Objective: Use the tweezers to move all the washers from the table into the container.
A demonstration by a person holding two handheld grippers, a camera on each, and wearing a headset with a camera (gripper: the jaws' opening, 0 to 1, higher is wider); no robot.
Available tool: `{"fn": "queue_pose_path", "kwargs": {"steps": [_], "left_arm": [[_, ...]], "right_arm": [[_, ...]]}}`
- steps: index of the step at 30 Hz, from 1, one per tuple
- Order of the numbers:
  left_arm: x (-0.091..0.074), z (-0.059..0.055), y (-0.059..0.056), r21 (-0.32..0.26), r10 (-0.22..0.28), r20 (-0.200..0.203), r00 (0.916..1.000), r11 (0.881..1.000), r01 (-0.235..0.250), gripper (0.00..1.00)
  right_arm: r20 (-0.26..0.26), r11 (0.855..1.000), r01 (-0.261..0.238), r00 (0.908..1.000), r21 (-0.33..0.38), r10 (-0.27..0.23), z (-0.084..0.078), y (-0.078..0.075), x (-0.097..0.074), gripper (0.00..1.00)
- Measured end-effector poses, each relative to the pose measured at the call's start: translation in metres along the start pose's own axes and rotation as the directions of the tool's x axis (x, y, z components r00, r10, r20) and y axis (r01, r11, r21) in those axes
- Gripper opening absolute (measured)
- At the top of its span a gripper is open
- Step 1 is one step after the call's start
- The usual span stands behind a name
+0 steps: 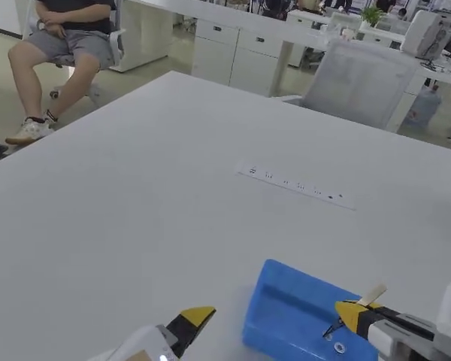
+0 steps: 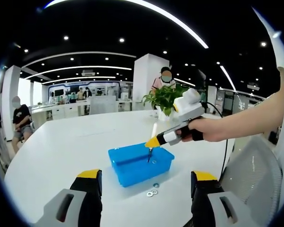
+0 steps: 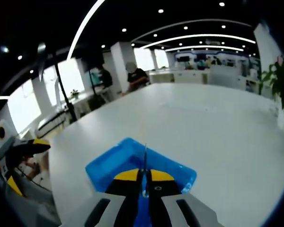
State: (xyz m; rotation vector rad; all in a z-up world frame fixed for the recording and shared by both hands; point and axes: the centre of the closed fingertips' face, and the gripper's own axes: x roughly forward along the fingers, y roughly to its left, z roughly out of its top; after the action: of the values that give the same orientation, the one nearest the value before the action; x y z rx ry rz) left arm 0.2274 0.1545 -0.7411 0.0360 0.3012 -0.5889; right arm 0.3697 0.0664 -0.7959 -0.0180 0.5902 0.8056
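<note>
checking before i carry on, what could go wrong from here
Two washers lie flat on the table beside the container; pinching them may skid them away or bump the container, which the open left gripper isn't steadying. The thin tweezers could twist in the right gripper when pressed down.

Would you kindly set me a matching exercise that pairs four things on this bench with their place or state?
Things:
1. tweezers
2. left gripper
3. loose washers
4. container

Places or states:
A. blue, standing on the table
B. jaws open, holding nothing
C. lying on the table beside the container
D. clamped in the right gripper, tip down over the container

Pairs: 1-D, 2-B, 3-C, 4-A
</note>
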Motion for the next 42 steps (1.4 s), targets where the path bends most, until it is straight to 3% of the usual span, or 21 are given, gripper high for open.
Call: {"fn": "queue_pose_path", "kwargs": {"steps": [12, 31, 35, 42], "left_arm": [[0.003, -0.002, -0.004, -0.020, -0.029, -0.015, 0.9995, 0.999, 0.029, 0.77], [0.002, -0.004, -0.003, -0.031, -0.023, -0.021, 0.9995, 0.999, 0.022, 0.77], [0.004, -0.002, -0.011, -0.081, -0.076, -0.007, 0.9971, 0.994, 0.075, 0.79], [0.004, 0.003, -0.015, -0.106, -0.103, 0.023, 0.9944, 0.989, 0.105, 0.81]], "right_arm": [[-0.025, 1.000, 0.005, 0.9997, -0.009, -0.006, -0.008, 0.002, 0.008, 0.03], [-0.029, 0.998, 0.006, 0.9995, -0.055, -0.007, -0.008, 0.004, 0.009, 0.03], [-0.038, 0.998, 0.012, 0.9992, -0.056, -0.014, -0.009, 0.004, 0.007, 0.03], [-0.017, 0.999, 0.028, 0.9995, -0.046, -0.028, -0.003, 0.010, 0.000, 0.03]]}}
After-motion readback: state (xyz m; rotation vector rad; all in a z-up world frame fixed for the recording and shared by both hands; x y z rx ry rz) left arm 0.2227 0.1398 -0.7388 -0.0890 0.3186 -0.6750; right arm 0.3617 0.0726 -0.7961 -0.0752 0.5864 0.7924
